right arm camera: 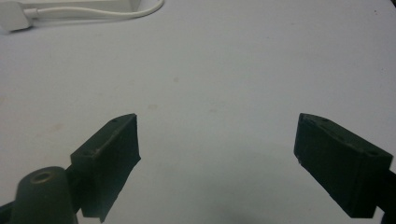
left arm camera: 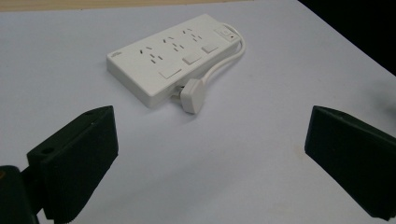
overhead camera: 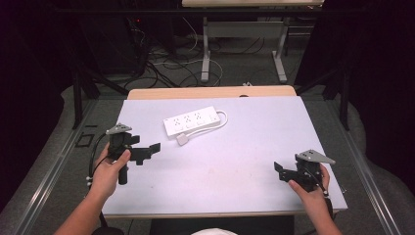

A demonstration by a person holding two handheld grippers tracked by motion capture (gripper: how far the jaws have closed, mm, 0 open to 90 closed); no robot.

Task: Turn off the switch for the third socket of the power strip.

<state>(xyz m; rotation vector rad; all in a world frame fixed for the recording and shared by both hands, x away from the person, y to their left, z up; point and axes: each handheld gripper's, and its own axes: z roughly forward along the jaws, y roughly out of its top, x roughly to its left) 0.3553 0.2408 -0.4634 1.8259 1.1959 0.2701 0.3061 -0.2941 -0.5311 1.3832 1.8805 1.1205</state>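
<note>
A white power strip is lying flat on the pale tabletop, toward the far middle, with its cord looping round its right end and its plug resting on the tabletop just beside its near edge. The left hand is holding the left gripper over the near left part of the tabletop, its jaws standing wide apart with nothing between them and pointing toward the strip, which is sitting near but apart. The right hand is holding the right gripper at the near right, well apart from the strip, its jaws likewise spread and empty over bare tabletop.
</note>
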